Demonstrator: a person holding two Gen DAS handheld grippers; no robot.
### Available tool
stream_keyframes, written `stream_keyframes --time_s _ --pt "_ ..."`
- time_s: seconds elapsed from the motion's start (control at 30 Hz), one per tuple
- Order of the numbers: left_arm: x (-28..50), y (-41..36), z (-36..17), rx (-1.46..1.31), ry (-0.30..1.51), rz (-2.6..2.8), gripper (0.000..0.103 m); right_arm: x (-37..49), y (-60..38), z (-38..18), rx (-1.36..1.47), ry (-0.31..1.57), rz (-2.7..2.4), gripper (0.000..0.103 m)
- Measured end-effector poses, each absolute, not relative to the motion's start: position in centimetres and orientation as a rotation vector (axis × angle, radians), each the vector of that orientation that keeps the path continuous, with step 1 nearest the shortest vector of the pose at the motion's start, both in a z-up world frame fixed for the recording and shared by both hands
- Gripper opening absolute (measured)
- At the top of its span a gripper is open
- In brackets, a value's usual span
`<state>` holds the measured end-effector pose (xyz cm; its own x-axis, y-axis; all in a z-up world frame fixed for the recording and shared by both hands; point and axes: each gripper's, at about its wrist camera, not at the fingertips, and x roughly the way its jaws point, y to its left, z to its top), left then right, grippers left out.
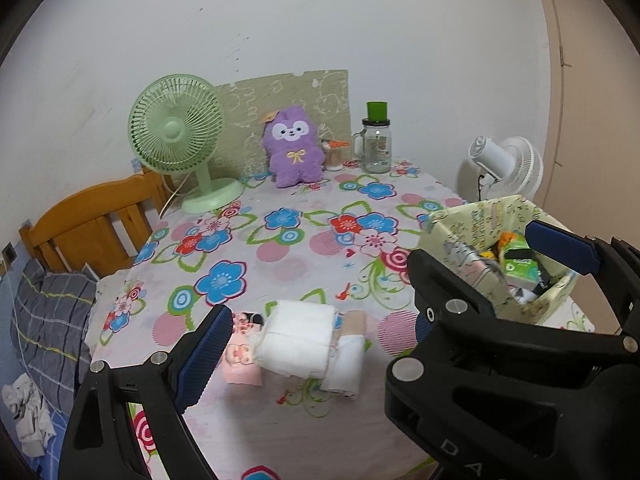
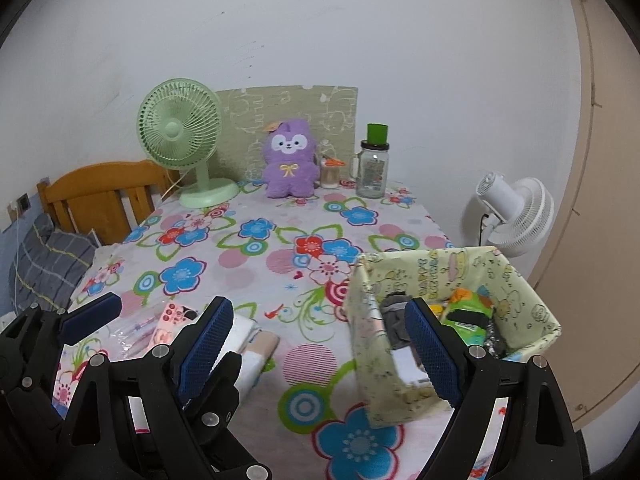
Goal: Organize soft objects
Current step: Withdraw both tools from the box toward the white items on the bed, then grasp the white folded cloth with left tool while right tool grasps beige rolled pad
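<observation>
Your right gripper (image 2: 320,346) is covering part of the fabric bin (image 2: 516,276), so you are seeing only scraps of what is lying inside: something green, something orange, a grey piece and a dark one, none of them easy to name. Your left gripper (image 1: 322,334) is showing in the right wrist view as black arms crossing the folded white cloth (image 1: 298,338), and a pink printed packet (image 1: 240,354) is peeking out from under that cloth's left side. A beige-and-white folded piece (image 1: 348,354) is touching the cloth on its right; you cannot tell how many layers each bundle is holding.

Both sets of jaws are standing spread wide and are gripping nothing. The left ones are hanging over the cloth bundle near the counter's front edge; the right ones are straddling the bin's near wall.

The counter (image 1: 280,248) is wearing a flowered cover and is standing against a pale wall. A wooden headboard (image 1: 96,220) and a grey plaid pillow (image 1: 52,320) are lying off to the left.

Along the back you are looking at one green desk fan (image 1: 178,136), one purple plush toy (image 1: 294,146), one glass jar (image 1: 376,150) with a green cap, and one small container (image 1: 334,156) whose contents are too blurred to read. One white fan (image 1: 504,168) is standing beyond the counter's right corner.
</observation>
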<state>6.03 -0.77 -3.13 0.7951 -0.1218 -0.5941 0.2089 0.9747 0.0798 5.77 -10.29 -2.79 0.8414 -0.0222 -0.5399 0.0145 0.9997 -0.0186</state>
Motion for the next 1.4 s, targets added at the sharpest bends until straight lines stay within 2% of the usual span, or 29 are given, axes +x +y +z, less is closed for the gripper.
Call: stream_keyframes --time_s 1.4 --pt "12.9 5.3 -11.0 0.113 0.833 -0.147 0.094 13.3 -4.5 -10.9 0.023 0.796 0.043 0.09"
